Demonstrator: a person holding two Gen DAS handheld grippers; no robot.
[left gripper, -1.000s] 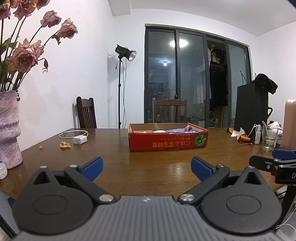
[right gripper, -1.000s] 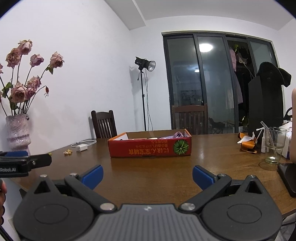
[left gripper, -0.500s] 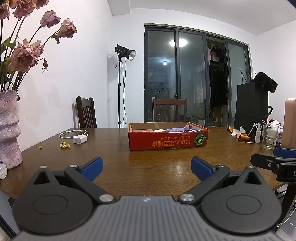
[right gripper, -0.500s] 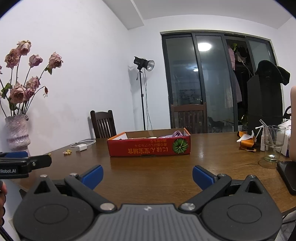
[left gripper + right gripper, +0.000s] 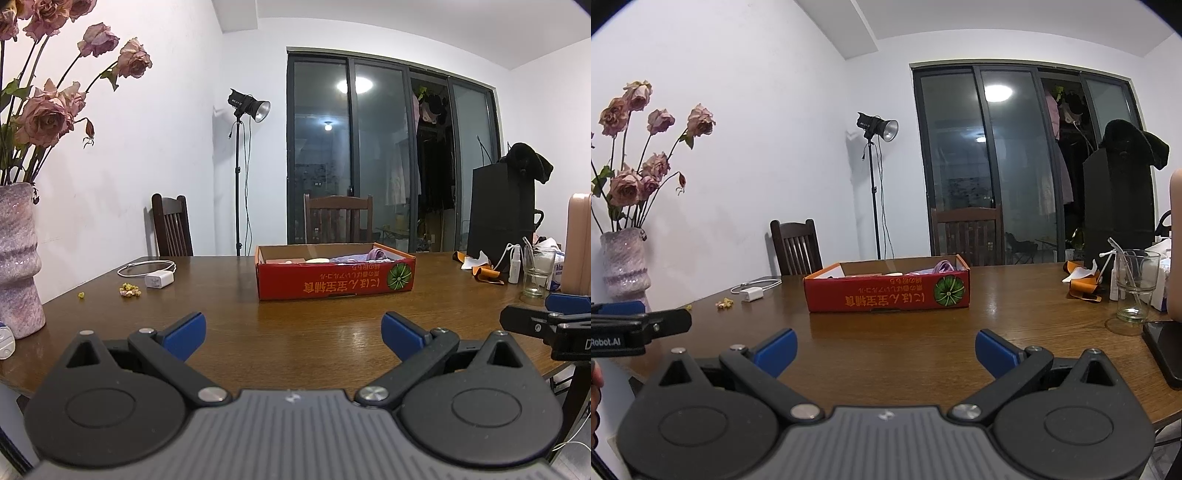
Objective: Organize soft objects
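A red cardboard box (image 5: pixel 334 282) sits open in the middle of the wooden table (image 5: pixel 295 332). It also shows in the right wrist view (image 5: pixel 886 293). Inside lie a purple cloth (image 5: pixel 364 256) and pale soft items (image 5: pixel 317 260), mostly hidden by the box wall. My left gripper (image 5: pixel 293 334) is open and empty, held near the table's front edge, well short of the box. My right gripper (image 5: pixel 885 350) is open and empty too, beside the left one. The right gripper's finger shows at the right of the left wrist view (image 5: pixel 535 321).
A pink vase of dried roses (image 5: pixel 16 258) stands at the left edge. A white charger with cable (image 5: pixel 159 278) and small crumbs (image 5: pixel 129 290) lie left of the box. A glass (image 5: pixel 1136 284), orange wrappers (image 5: pixel 1082 284) and a dark phone (image 5: pixel 1167 350) are at the right.
Both grippers have tilted or drifted very slightly; the box sits marginally lower in view. Jaws stay open and nothing on the table has moved.
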